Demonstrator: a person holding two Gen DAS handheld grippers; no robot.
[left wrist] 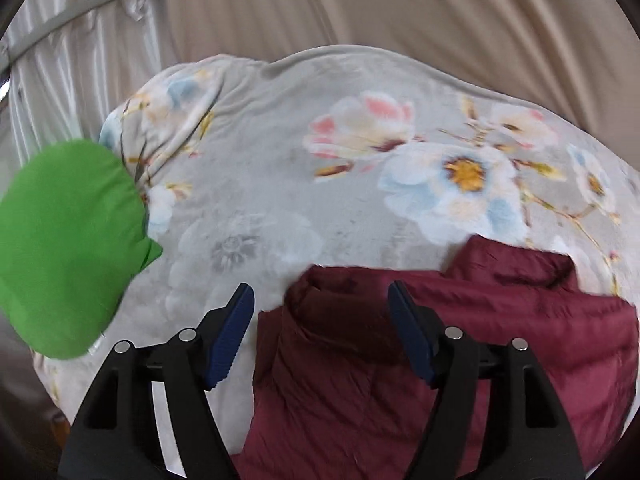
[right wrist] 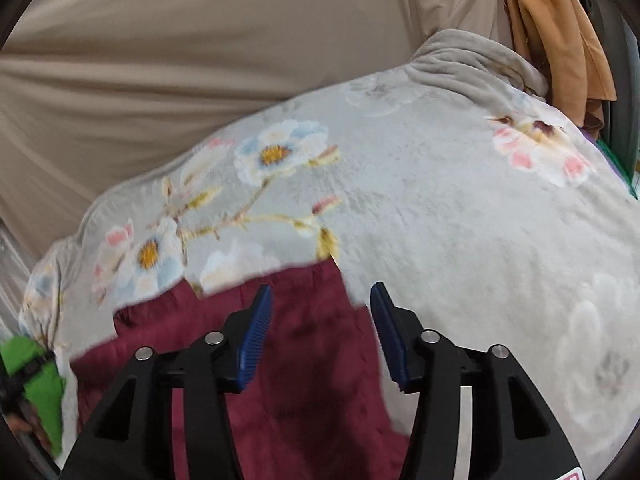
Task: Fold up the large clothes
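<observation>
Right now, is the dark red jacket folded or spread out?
Folded, at least partly: the dark red jacket shows layers doubled over on the floral blanket. Its near part is hidden.

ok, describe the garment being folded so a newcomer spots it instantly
Find the grey floral blanket spread over the beige sheet. On its near edge, under both tongs, lies the maroon jacket, puffy and quilted. It is the only dark red thing; the bundle on the left is bright green.
</observation>
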